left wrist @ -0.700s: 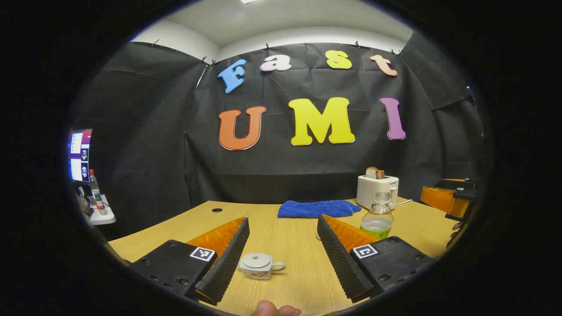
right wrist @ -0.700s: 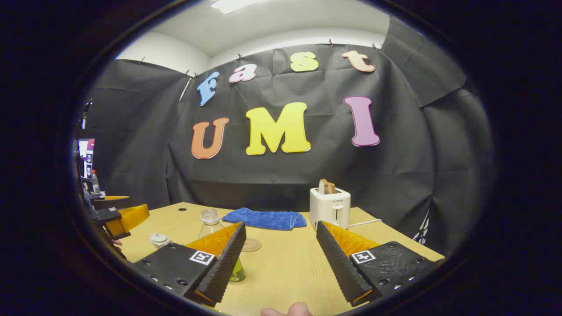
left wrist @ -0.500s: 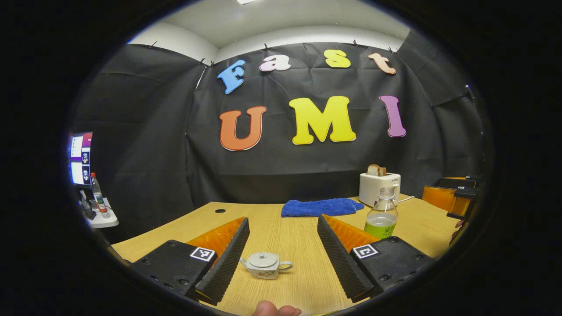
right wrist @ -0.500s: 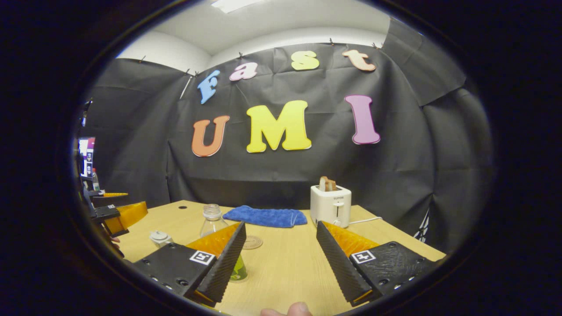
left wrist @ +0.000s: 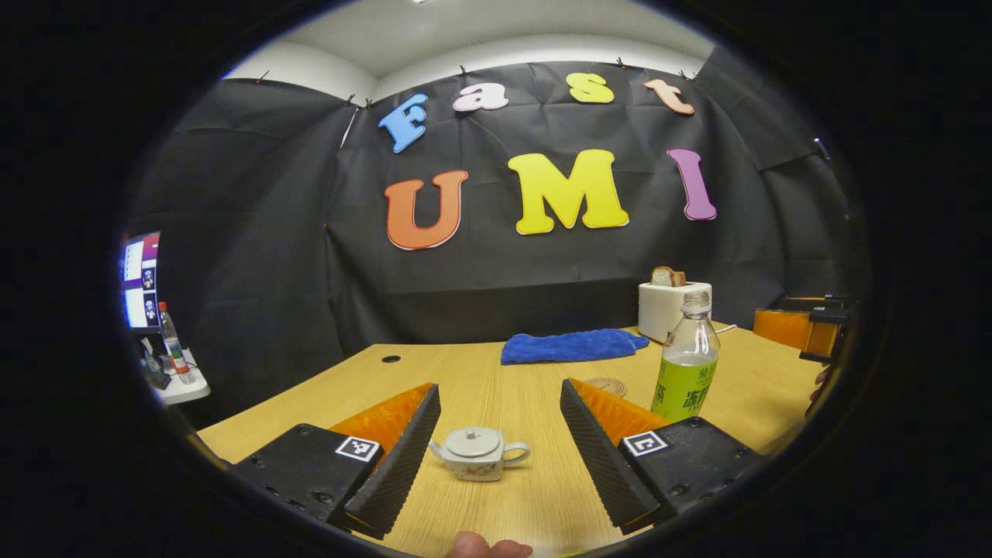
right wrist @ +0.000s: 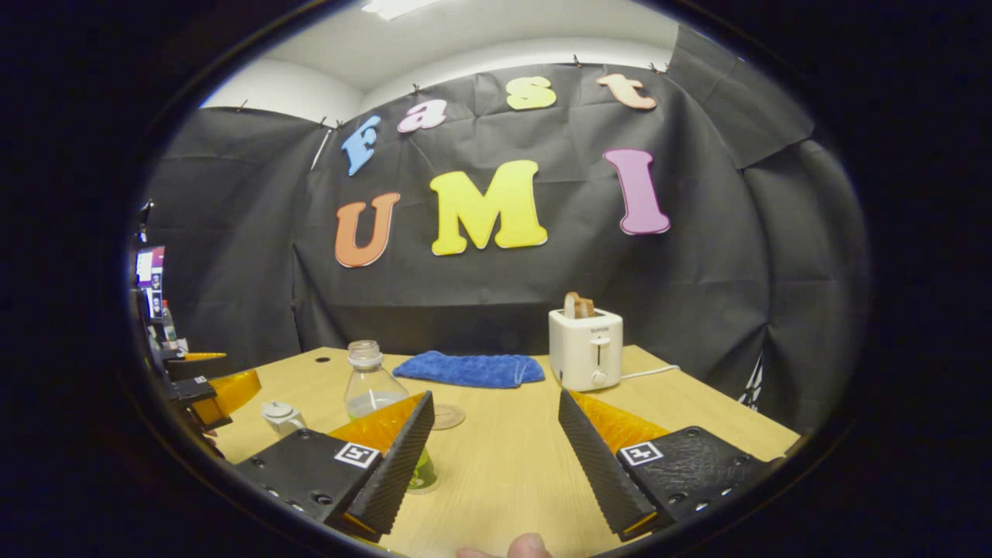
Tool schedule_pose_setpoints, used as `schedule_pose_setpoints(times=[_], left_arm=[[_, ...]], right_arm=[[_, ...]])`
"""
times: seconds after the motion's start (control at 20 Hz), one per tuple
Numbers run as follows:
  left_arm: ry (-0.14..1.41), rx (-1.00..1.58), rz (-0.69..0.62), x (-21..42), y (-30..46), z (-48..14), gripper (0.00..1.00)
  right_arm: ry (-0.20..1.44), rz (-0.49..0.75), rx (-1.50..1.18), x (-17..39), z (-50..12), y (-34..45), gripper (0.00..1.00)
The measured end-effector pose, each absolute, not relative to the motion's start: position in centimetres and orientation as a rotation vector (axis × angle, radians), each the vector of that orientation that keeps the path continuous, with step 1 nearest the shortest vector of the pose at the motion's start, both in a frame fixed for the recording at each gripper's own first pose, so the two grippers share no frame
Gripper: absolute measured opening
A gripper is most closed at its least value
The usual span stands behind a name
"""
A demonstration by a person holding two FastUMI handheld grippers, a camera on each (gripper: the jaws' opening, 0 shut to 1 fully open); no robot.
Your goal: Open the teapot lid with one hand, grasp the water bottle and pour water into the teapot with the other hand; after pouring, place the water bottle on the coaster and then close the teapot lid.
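Each gripper carries two long wedge-shaped fingers with ribbed inner faces, mounted on flat black blocks. On the left gripper each block bears a small square white-and-black marker near the finger root and a few sunken screw holes along the outer edge. The right gripper is built the same, with markers and screw holes alike. A fingertip of the holding hand shows at the bottom rim; no sleeve is visible.
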State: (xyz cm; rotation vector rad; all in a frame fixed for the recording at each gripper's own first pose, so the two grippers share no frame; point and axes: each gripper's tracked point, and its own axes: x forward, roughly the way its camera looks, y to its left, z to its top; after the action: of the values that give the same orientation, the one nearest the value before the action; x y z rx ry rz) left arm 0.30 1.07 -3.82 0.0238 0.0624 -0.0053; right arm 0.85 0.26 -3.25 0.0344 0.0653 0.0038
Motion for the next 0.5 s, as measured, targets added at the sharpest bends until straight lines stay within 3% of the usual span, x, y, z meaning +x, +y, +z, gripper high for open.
schedule_pose_setpoints(times=[0.5], left_arm=[[0.133,0.007,-0.014,2.1,1.9,-6.0,0.97]], right_arm=[[0.095,0.031,0.005,0.9,-4.1,1.2,0.94]])
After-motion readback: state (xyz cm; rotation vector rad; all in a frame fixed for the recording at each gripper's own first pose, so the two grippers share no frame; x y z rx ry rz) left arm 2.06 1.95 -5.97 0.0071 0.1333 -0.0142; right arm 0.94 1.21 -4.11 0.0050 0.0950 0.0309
